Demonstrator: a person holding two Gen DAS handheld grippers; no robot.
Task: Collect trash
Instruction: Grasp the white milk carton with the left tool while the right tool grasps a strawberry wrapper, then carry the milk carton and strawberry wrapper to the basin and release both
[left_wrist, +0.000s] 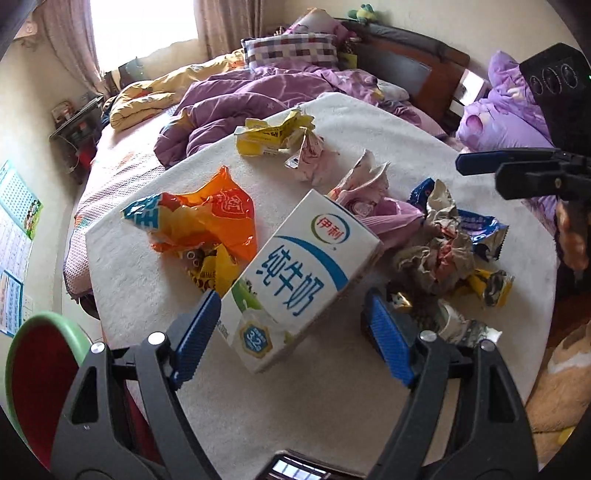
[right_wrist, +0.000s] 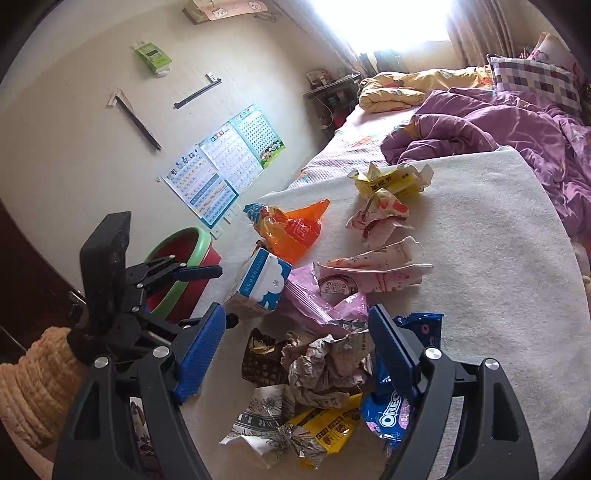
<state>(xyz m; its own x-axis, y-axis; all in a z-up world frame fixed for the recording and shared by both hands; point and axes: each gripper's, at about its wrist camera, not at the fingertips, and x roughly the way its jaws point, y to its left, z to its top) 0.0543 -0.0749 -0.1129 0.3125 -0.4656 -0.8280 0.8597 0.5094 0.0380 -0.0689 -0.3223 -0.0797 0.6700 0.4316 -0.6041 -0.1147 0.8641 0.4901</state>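
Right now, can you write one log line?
left gripper: open around milk carton | right gripper: open over crumpled wrappers | bin: beside table

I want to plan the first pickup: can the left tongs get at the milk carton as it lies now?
Probably yes. The left tongs are open, and the milk carton already lies between the blue fingers. Nothing covers its near end; only the orange wrapper lies beside it.

The milk carton (left_wrist: 295, 280) reads 伊利, 纯牛奶 and 3.2; the blue wrapper (right_wrist: 391, 410) reads OREO
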